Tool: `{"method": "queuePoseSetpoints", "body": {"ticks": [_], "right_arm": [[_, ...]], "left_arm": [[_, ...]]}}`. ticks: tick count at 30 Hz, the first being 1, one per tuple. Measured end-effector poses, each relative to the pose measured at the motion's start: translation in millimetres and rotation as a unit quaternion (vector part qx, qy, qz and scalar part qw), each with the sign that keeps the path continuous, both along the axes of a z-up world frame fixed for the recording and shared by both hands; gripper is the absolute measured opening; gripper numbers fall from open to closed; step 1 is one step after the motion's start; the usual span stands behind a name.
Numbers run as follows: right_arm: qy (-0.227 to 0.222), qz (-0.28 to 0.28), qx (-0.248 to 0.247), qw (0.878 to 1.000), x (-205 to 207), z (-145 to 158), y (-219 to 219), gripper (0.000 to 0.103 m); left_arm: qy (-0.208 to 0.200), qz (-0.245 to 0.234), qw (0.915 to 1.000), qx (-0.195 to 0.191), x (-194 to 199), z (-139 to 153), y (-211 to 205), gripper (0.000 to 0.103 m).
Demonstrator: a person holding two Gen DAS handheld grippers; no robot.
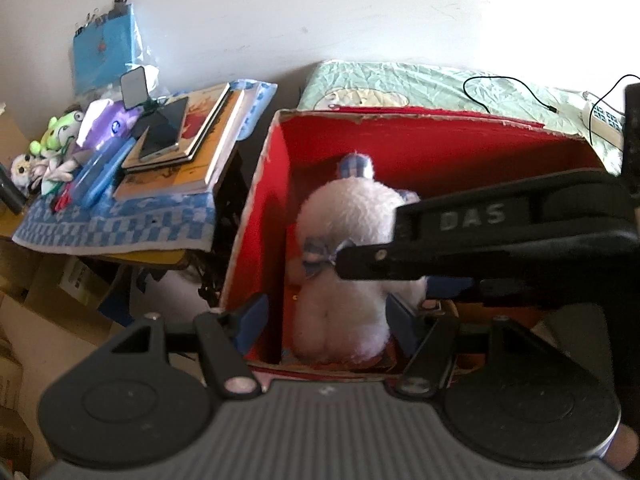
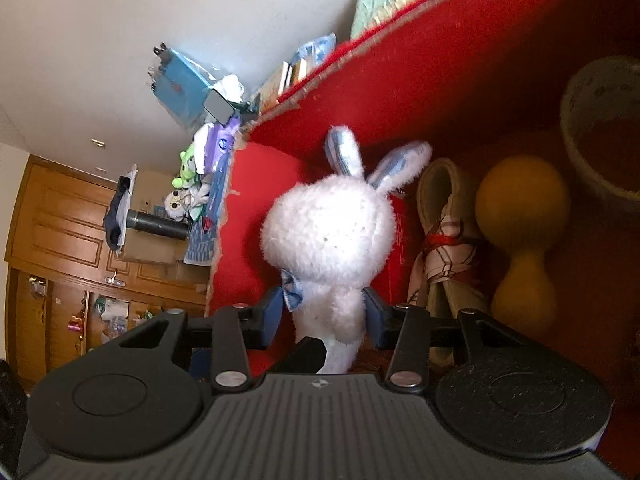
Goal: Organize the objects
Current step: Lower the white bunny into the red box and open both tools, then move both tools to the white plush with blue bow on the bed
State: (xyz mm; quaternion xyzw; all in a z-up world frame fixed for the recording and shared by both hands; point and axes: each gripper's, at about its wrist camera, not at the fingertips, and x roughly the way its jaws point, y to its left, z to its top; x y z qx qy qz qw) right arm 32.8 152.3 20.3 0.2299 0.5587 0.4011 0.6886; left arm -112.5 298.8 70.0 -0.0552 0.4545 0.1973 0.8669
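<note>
A white plush bunny [image 2: 332,224] with blue-striped ears and a blue bow stands upright inside a red cardboard box [image 2: 400,80]. My right gripper [image 2: 322,312] is shut on the bunny's body just below the bow, with a blue pad against each side. In the left wrist view the bunny [image 1: 348,216] sits at the left end of the box [image 1: 256,200], and the right gripper [image 1: 360,264] reaches in from the right. My left gripper [image 1: 328,320] is open and holds nothing. One of its fingers is outside the box's left wall and the other is beside the bunny.
The box also holds a rolled cloth tied with red string [image 2: 444,248], a yellow dumbbell-shaped object [image 2: 520,208] and a bowl [image 2: 600,140]. Left of the box, a blue checked cloth [image 1: 120,224] carries books [image 1: 192,140], a phone [image 1: 164,128] and small plush toys [image 1: 60,132]. A green-sheeted bed [image 1: 400,84] lies behind.
</note>
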Motion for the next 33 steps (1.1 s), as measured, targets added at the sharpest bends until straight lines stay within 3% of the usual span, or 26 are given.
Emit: {"method": "queuePoseSetpoints", "body": {"ticks": [9,20,28,31,33], "right_arm": [[-0.082,-0.038,-0.020,0.996,-9,31,-42,0.054],[-0.185,-0.075,-0.037,0.979,-28,65,-95,0.053],[-0.231,-0.085,-0.039,0.969,-39,75,-129,0.053],[-0.244,-0.086,-0.042,0.965,-40,77,-141,0.053],[-0.261,-0.089,-0.042,0.960,-43,80,-149,0.053]], "left_arm": [[0.013,-0.007,0.9999,-0.006,9,2,-13,0.074],[0.018,-0.019,0.9996,0.005,19,11,-60,0.074],[0.029,-0.011,0.9995,0.003,25,13,-94,0.074],[0.035,-0.007,0.9994,0.000,24,16,-104,0.080],[0.036,-0.004,0.9993,0.006,24,19,-112,0.090]]}}
